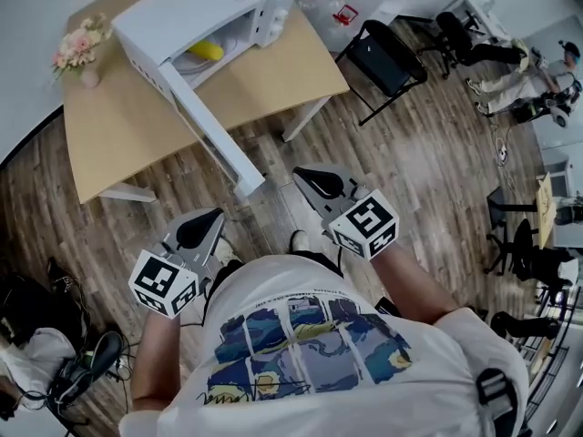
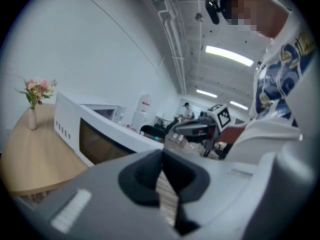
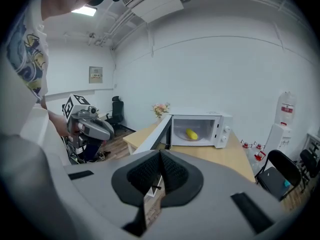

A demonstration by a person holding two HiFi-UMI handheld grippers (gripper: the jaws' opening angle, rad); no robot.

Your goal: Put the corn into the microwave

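Head view: yellow corn cob [image 1: 207, 50] lies inside the open white microwave [image 1: 196, 7] on the wooden table [image 1: 118, 144]. Left gripper [image 1: 211, 218] and right gripper [image 1: 305, 177] are both closed, empty

Bright even light, dark fisheye edges, blurry left gripper [image 2: 163, 159].

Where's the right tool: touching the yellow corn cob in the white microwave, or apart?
Apart. Head view: the right tool hangs over the floor, far from the yellow corn cob inside the white microwave.
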